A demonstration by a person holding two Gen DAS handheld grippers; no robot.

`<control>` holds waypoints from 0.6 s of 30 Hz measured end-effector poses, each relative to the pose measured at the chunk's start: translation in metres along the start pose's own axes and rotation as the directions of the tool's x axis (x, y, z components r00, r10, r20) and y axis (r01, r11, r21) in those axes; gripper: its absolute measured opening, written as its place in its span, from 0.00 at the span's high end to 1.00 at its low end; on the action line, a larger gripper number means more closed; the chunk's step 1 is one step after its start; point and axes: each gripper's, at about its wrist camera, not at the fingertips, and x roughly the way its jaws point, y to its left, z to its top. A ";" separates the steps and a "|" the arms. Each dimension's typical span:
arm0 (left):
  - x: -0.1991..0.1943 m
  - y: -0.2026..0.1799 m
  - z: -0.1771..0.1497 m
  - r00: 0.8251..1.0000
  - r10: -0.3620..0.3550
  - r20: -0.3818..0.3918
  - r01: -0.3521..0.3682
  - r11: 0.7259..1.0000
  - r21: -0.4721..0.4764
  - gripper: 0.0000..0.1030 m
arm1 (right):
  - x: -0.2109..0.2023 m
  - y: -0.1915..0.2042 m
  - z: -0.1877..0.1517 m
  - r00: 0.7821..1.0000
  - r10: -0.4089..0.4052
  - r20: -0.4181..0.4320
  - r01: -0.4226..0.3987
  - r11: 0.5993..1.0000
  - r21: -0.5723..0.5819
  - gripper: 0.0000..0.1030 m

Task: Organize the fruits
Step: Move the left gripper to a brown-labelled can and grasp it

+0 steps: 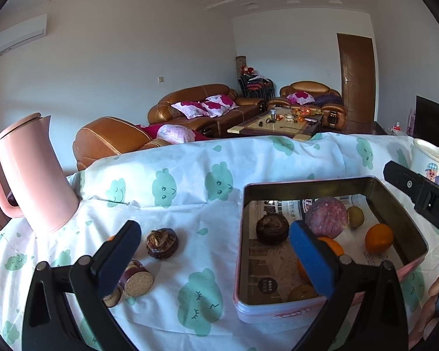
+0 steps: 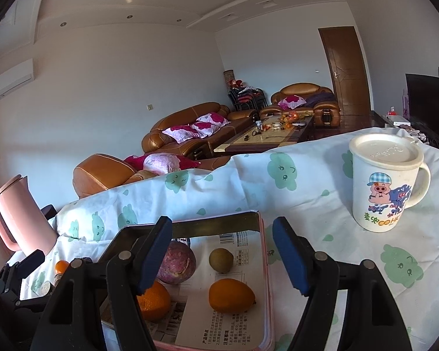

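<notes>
We are hovering the left gripper (image 1: 213, 251) with its jaws spread wide and empty, and the right gripper (image 2: 222, 254) likewise parted over the tin (image 1: 307, 182) at lower right of the left view.

The risk we are judging: the left gripper's right finger is hanging just over the tin's left wall, so a careless sweep toward the loose fruit could knock the tin or nudge the pink kettle (image 1: 35, 172) at far left. The cut purple piece (image 1: 137, 278) may roll.

The tin is holding a purple fruit (image 1: 326, 216), a dark mangosteen (image 1: 272, 228), an orange (image 1: 379, 238) and a small greenish fruit (image 2: 221, 260). Another mangosteen (image 1: 161, 242) is lying on the cloth at lower centre-left, outside the tin.
</notes>
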 end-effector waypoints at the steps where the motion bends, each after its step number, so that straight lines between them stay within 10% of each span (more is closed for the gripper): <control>1: 0.000 0.001 0.000 1.000 0.001 -0.001 -0.001 1.000 0.001 0.00 | -0.001 0.001 0.000 1.000 -0.004 0.002 0.004 1.000 -0.001 0.30; 18: -0.001 0.063 -0.014 0.999 0.025 -0.040 -0.027 0.998 -0.059 0.00 | -0.017 0.052 -0.020 1.000 0.007 -0.010 -0.008 0.998 -0.066 0.30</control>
